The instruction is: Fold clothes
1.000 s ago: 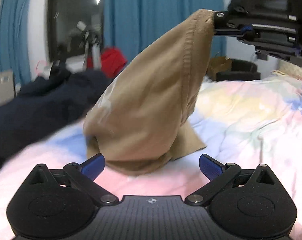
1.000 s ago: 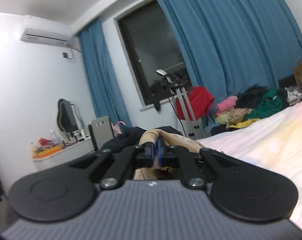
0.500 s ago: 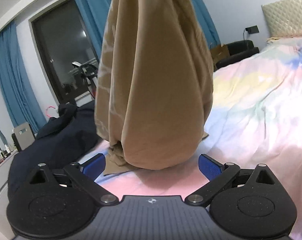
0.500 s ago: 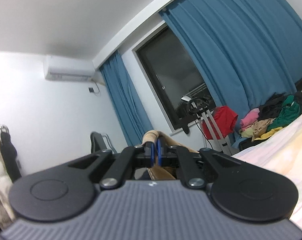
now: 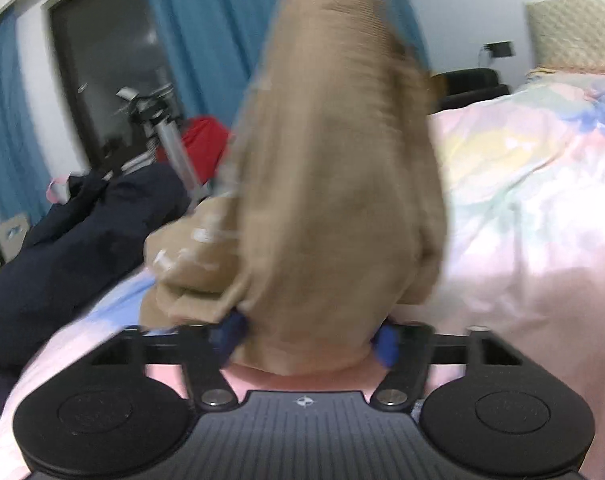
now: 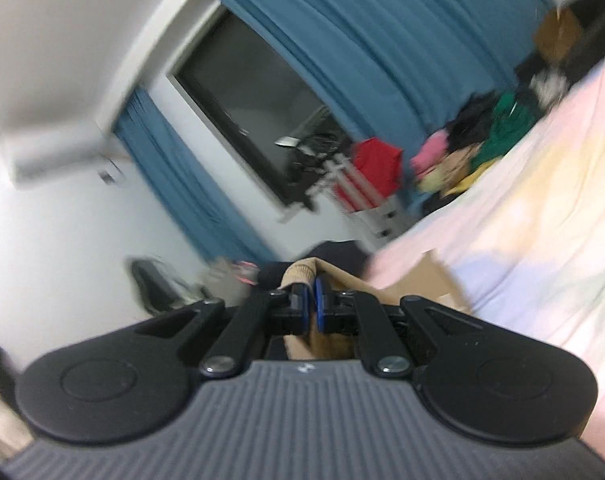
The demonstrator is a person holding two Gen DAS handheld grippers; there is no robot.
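Tan fabric: we see the tan garment (image 5: 334, 184) hanging in a blurred column above the pastel bedspread (image 5: 534, 208), its lower bulge sitting between the blue fingertips (image 5: 385, 345) of the left gripper (image 5: 308, 340). Those jaws stand apart on either side of the cloth; we cannot tell whether they already press it. In the right wrist view, the right gripper (image 6: 309, 306) has its pads pressed together on a fold of the same garment, which spills away below it toward the bed. We note a dark navy pile (image 5: 74, 240) left of the garment, blue curtains (image 6: 382, 52), a dark window (image 6: 262, 92) and heaped colourful clothes (image 6: 478, 148) by the far wall.
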